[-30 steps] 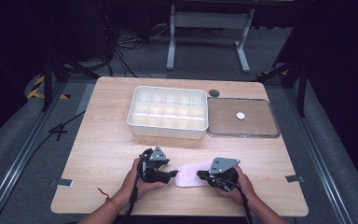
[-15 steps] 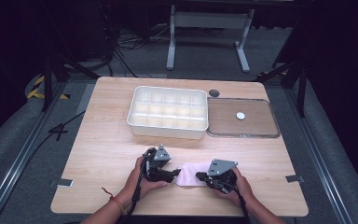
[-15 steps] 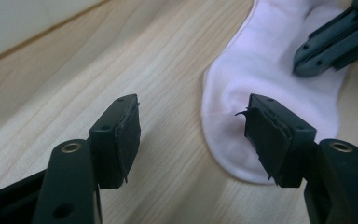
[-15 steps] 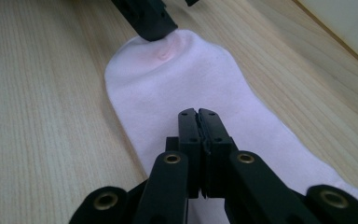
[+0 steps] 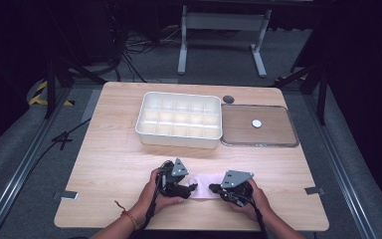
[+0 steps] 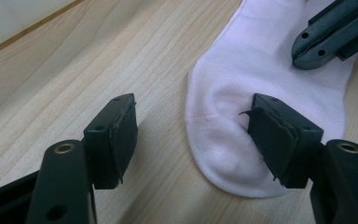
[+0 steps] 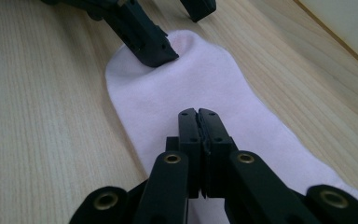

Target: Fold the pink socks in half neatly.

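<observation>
So there's a pale pink cotton ankle sock (image 5: 202, 185) lying flat on the light wooden bench (image 5: 109, 164), near the front edge, right between the person's two hands. The left claw (image 6: 193, 133) is spread wide: one pad sits on bare wood just off the sock's rounded end, the other presses onto the fabric itself, making a small dent. Nothing is actually pinched between them. The right claw (image 7: 199, 116) has its two black pads pressed together, tips down on the sock's middle; can't honestly tell whether any fabric is caught in there or it's just resting on top. From the high view the left claw (image 5: 191, 188) and right claw (image 5: 213, 188) face each other over the sock. Further back on the bench sits a white plastic compartment tray (image 5: 179, 140), and just beside it a clear flat lid (image 5: 278, 142) with a small white disc (image 5: 256, 123) on it.
</observation>
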Tool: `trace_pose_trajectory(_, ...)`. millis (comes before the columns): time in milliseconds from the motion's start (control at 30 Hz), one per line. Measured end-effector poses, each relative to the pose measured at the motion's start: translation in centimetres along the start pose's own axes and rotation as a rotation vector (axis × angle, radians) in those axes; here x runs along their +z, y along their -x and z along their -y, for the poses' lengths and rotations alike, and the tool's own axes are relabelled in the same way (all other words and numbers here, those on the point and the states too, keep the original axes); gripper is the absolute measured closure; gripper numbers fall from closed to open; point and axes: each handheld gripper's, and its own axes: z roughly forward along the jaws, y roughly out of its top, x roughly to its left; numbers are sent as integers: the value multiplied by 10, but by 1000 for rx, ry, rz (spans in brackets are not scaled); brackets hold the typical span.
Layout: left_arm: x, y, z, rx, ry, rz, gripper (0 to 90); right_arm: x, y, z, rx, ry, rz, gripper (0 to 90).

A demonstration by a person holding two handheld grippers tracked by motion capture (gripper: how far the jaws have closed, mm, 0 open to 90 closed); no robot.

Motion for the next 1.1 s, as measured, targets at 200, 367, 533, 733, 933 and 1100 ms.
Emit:
trace_pose_trajectory(200,0,-1,-1,20,-13,13,349,0,-1,0,9,0,6,891)
trace_pose_trajectory(367,-1,-3,-4,33,-27,28,447,0,-5,-1,-6,-5,-11,890)
trace_pose_trajectory(533,0,-5,-8,54,-40,55,543,0,-7,-2,-14,-10,-5,890)
trace_pose_trajectory(733,0,-3,-8,66,-41,81,669,0,-7,-2,-17,-10,-6,890)
trace_pose_trajectory(933,-1,-2,-7,58,-33,89,739,0,-6,-2,-24,-15,-1,890)
trace_pose_trajectory(1100,-1,-3,-6,30,-29,109,797,0,-3,-3,-11,-20,5,889)
